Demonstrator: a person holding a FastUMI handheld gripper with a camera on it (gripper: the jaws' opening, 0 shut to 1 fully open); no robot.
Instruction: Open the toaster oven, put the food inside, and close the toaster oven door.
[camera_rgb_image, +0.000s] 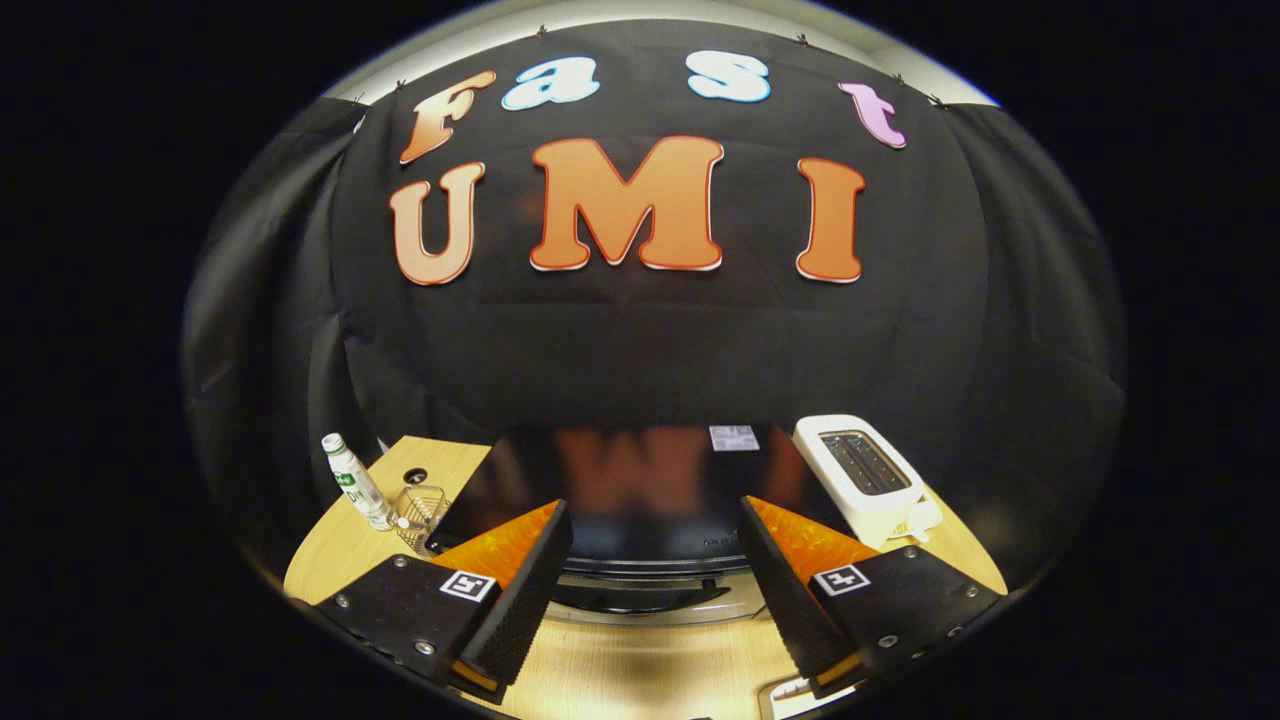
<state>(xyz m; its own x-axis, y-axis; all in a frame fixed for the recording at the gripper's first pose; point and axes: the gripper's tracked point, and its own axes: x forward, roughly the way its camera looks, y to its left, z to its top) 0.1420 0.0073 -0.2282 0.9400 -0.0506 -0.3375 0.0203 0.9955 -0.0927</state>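
Observation:
The toaster oven (620, 470) is a black box with a glossy top, seen from above, just ahead of my fingers. Its front edge, with a curved silvery strip (650, 610), lies between and below the fingertips; I cannot tell from here how the door stands. My gripper (652, 510) hovers over the oven's front part, open wide, with nothing between its fingers. A white corner of something (790, 692) pokes out under the right finger; what it is cannot be told.
A white slot toaster (865, 470) stands right of the oven on the wooden table (330, 560). Left of the oven are a white bottle with a green label (355, 480) and a small clear glass (420, 510). Black cloth closes off the back.

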